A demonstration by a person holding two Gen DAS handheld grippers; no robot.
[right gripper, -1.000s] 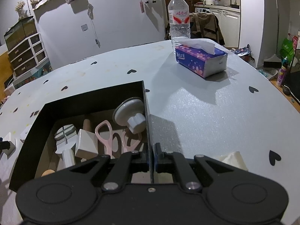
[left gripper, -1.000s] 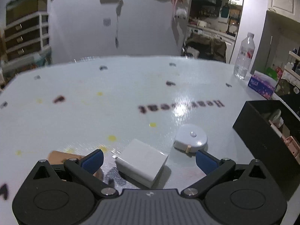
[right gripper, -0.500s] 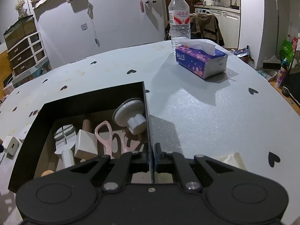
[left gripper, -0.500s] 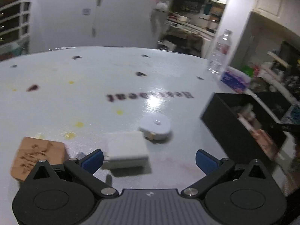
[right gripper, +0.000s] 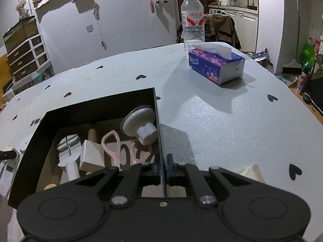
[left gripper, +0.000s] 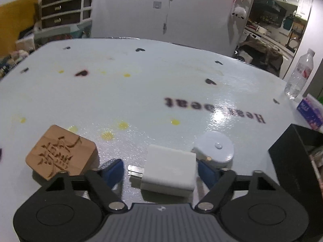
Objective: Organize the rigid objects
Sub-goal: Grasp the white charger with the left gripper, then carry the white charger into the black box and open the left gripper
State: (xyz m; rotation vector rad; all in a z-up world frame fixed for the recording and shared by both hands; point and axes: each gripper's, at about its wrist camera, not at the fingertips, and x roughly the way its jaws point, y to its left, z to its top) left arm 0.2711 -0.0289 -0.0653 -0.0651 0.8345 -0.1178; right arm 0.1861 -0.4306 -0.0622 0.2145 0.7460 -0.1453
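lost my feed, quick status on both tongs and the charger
Left tongs closing around white plug-in charger block, pads not yet gripping. Right tongs shut on black box wall. Round white tape measure close beside charger.

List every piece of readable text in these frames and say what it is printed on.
"Natural": end face of the purple tissue box.
"Heart beat", upside down and partly lost in glare: table cover.
Red Chinese characters on the water bottle label: too small to read.
Carved Chinese character on the wooden block: not legible.
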